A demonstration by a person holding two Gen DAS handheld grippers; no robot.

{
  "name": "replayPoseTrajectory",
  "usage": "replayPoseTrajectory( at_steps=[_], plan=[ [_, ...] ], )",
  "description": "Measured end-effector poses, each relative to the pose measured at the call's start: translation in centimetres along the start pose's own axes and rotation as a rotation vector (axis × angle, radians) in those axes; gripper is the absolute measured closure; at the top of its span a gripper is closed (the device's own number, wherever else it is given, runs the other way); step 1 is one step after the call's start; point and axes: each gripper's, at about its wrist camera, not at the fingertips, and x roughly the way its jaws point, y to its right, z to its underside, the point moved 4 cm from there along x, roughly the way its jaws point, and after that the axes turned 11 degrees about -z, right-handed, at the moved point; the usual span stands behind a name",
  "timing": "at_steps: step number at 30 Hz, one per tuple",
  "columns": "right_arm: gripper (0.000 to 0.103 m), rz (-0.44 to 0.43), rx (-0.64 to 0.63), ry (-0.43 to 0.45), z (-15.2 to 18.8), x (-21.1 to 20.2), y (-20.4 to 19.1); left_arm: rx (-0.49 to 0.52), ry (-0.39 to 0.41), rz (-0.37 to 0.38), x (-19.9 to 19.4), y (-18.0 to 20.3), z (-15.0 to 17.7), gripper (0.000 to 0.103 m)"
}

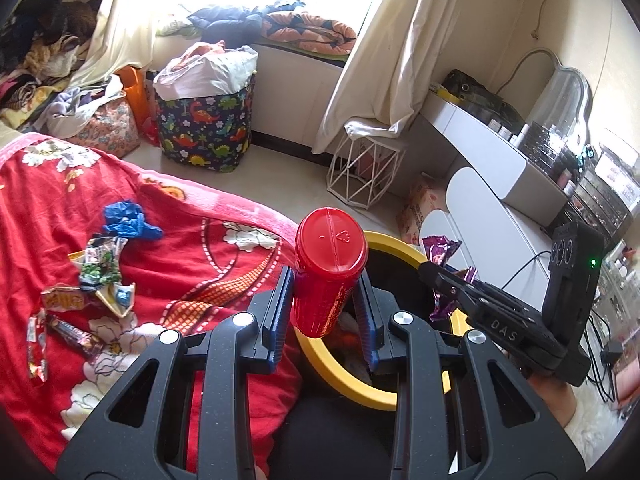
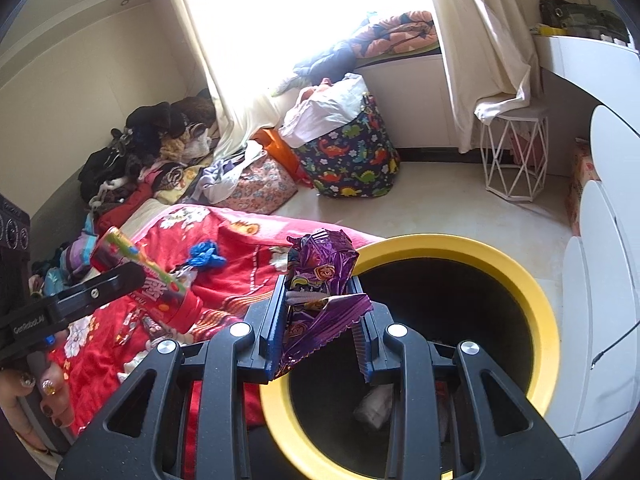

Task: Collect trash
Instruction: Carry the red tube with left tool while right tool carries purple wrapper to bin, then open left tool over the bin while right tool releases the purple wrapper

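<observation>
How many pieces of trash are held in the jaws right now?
2: a red canister in the left gripper and a purple wrapper in the right gripper, both by the yellow-rimmed bin.

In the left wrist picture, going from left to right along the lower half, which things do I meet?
Snack wrappers on the red blanket → red bottle in the left tongs → yellow-rimmed bin → purple wrapper in the right tongs.

— What's that red tube [image 1: 330, 270]?
— Glossy smooth plastic, moulded seam across its end.
— And the purple wrapper [image 2: 320, 300]?
— Shiny crinkled foil.
— The bin [image 2: 516, 276], lower right?
— Matt yellow plastic rim. The red blanket [image 1: 120, 248] on the left looks like soft fuzzy cloth.
</observation>
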Motion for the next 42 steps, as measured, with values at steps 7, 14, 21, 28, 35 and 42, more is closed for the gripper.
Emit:
replayPoseTrajectory(
  at_steps=[7, 14, 21, 28, 35, 42],
  plan=[
    [0.075, 0.030, 0.026, 0.009, -0.1, -0.4, 1.8, 0.028, -0.023, 0.026, 0.8, 1.8, 0.6, 0.080],
    [0.075, 0.058, 0.039, 0.011, 0.0, -0.6, 3.0, 0.060, -0.050, 0.045, 1.8, 3.4, 1.4, 0.080],
    [0.075, 0.076, 0.060, 0.008, 0.4, -0.7, 4.2, 0.079, -0.075, 0.056, 2.7, 4.5, 2.1, 0.080],
    [0.075, 0.085, 0.078, 0.003, 0.5, -0.7, 5.3, 0.099, -0.110, 0.077, 4.2, 5.9, 2.7, 0.080],
    [0.074, 0.091, 0.091, -0.001, 0.5, -0.6, 6.2, 0.115, -0.154, 0.101, 5.8, 7.1, 3.6, 0.080],
    [0.069, 0.107, 0.127, 0.006, 0.6, -0.7, 7.4, 0.127, -0.199, 0.090, 7.2, 7.4, 4.4, 0.080]
  ],
)
